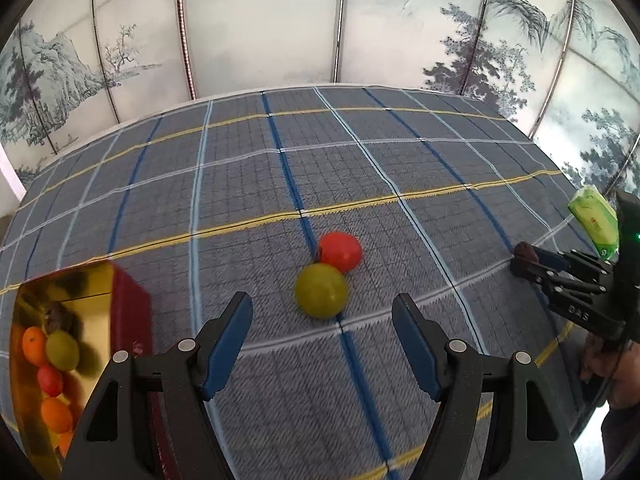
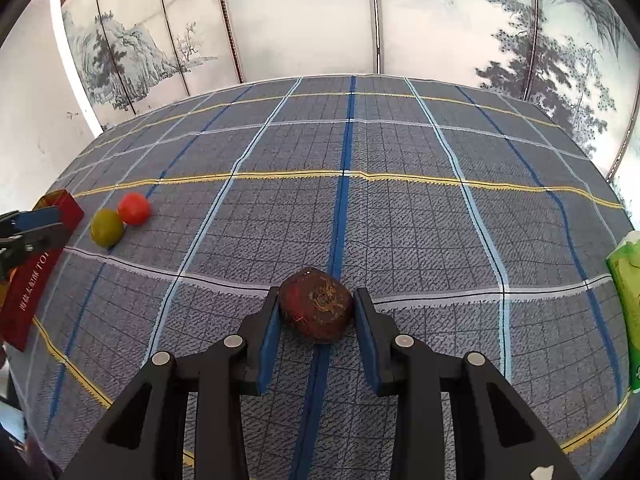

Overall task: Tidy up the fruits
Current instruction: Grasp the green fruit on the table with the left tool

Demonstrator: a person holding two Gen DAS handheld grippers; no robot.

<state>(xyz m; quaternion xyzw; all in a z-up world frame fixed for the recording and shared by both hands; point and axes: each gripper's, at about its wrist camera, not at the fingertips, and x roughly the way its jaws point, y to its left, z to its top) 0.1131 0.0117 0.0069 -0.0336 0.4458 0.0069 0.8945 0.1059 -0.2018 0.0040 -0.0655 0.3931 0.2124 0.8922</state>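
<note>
A green fruit (image 1: 321,295) and a red fruit (image 1: 341,251) lie touching on the plaid tablecloth, just ahead of my open, empty left gripper (image 1: 322,316). They also show far left in the right wrist view, green fruit (image 2: 106,227) and red fruit (image 2: 134,208). A red box with a gold inside (image 1: 128,300) at the left holds several orange, green, red and dark fruits. My right gripper (image 2: 316,308) is shut on a dark brown-red fruit (image 2: 316,307) at the cloth; it also shows in the left wrist view (image 1: 524,258).
A green tissue pack (image 1: 594,220) lies at the right table edge, also seen in the right wrist view (image 2: 628,304). The red box (image 2: 36,280) sits at the left edge there. A painted folding screen (image 1: 280,20) stands behind the table.
</note>
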